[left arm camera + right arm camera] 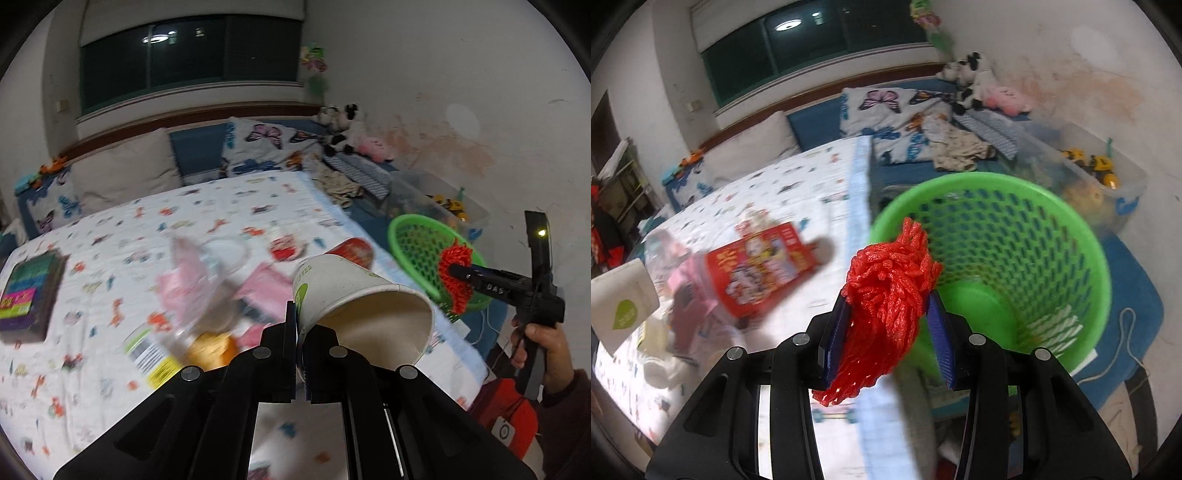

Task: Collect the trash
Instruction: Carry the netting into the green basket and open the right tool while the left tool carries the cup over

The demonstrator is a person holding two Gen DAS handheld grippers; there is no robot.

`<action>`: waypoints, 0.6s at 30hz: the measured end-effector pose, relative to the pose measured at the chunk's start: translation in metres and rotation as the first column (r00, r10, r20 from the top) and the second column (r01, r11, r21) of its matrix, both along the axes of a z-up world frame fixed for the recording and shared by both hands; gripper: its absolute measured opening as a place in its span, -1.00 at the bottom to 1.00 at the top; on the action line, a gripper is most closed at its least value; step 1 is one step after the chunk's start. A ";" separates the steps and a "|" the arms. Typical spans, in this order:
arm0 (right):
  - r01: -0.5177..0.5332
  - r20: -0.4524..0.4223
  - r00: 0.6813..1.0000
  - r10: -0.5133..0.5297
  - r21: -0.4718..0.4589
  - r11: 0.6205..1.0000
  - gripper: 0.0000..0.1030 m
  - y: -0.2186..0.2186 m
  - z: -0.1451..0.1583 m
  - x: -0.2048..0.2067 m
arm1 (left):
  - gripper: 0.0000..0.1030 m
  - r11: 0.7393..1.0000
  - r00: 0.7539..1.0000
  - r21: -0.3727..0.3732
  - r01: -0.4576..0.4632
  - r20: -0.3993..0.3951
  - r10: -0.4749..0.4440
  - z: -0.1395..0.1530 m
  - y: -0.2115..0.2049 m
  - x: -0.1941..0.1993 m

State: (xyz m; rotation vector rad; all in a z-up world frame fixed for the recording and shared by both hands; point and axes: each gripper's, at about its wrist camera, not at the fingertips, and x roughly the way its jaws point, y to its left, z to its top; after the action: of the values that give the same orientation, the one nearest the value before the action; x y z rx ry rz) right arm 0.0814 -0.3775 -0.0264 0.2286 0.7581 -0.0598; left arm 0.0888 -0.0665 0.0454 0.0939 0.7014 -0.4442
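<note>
Left claw [301, 332] is pinched tight on the rim of a white paper cup [354, 291], lifted above the bed [229, 206]. Right claw [890, 332] squeezes a red foam net [886, 291], hovering just left of the green basket [1008, 240], which stands beside the bed.

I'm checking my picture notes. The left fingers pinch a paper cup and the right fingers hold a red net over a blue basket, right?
Not quite: the basket is green, not blue, as the right wrist view shows. The left fingers do pinch the paper cup, and the right fingers hold the red net.
</note>
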 end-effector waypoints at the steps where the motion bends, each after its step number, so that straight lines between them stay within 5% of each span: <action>1: 0.006 -0.002 1.000 -0.006 -0.001 1.000 -0.14 -0.005 0.000 0.001 | -0.94 1.000 1.000 0.004 0.011 0.003 -0.011 0.001 -0.007 0.003; 9: 0.062 -0.016 0.998 -0.062 -0.026 0.998 -0.07 -0.043 -0.010 0.004 | -0.94 0.994 0.994 0.017 0.112 0.005 -0.112 0.009 -0.078 0.027; 18: 0.120 -0.021 0.992 -0.120 -0.024 0.993 0.34 -0.072 -0.020 -0.004 | -0.94 0.978 0.979 0.027 0.205 -0.031 -0.204 0.005 -0.149 0.050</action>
State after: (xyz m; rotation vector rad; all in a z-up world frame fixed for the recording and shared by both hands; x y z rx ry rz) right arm 0.0769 -0.4492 -0.0459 0.2525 0.7655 -0.1851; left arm 0.1389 -0.2153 0.0499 0.1900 0.7296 -0.6329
